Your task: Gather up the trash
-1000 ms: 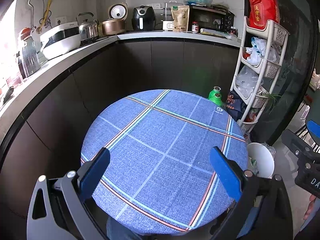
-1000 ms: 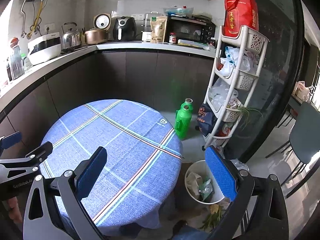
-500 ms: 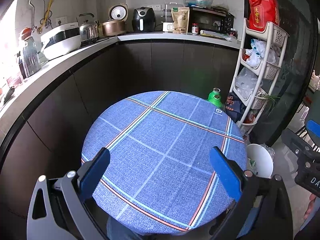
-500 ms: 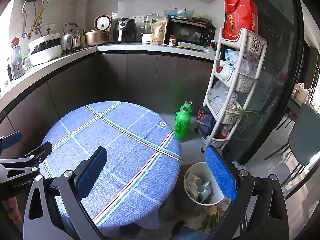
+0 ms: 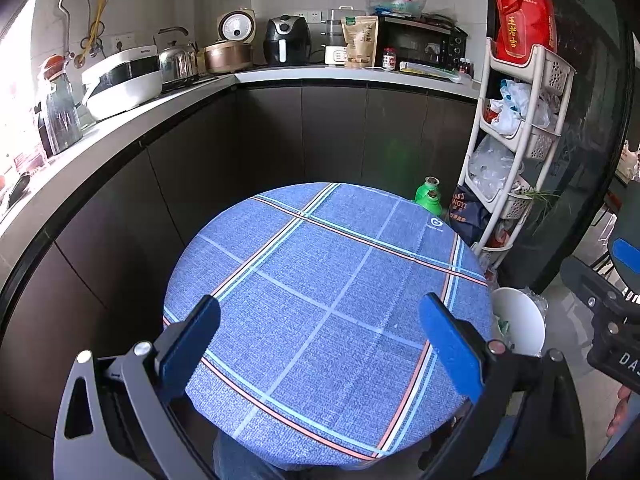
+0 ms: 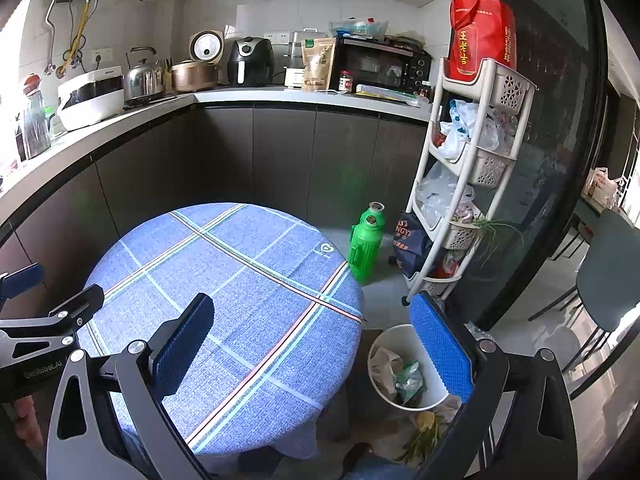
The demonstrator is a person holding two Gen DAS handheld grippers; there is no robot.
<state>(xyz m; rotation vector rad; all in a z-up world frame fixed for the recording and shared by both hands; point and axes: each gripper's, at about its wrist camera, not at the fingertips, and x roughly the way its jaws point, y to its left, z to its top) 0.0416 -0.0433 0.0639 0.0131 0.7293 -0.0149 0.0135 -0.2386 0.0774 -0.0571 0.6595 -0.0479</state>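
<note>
Both grippers, left gripper [image 5: 320, 336] and right gripper [image 6: 320, 340], gape wide, empty. Light, limp leafy scraps [image 6: 424, 426] lie lower right beside the white bin [image 6: 384, 392]; pinch the bunched stems.

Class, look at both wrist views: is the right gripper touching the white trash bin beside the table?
Apart. In the right wrist view the right gripper is held open above the blue tablecloth; the white trash bin sits on the floor below it.

Your left gripper [image 5: 320, 344] and right gripper [image 6: 316, 344] share blue textured pads, grey frames, silver screws.
</note>
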